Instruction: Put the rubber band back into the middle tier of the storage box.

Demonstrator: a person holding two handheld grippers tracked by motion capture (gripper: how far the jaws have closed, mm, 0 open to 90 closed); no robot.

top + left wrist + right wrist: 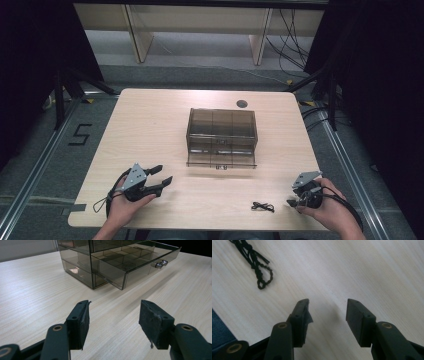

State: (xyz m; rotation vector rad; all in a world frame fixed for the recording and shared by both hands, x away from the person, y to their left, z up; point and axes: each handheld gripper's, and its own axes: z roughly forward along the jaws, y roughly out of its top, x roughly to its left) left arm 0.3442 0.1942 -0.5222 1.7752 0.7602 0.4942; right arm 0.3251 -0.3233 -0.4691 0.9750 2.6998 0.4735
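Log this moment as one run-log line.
left gripper: open, empty, facing drawer box | right gripper: open, empty, near black cord | bottom drawer: pulled out | table: wood

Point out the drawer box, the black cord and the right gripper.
drawer box [221,122], high view, on its smoky top panel.
black cord [263,206], high view, on its knotted middle.
right gripper [327,312], right gripper view, midway between its open fingers.

Right gripper view: black cord [257,263] runs off the top edge, I can't see its full length. Left gripper view: drawer organizer [117,262] cropped at the top, upper tiers gone. High view: cord [263,206] too small to tell what it is; my forearms cut off at the bottom.
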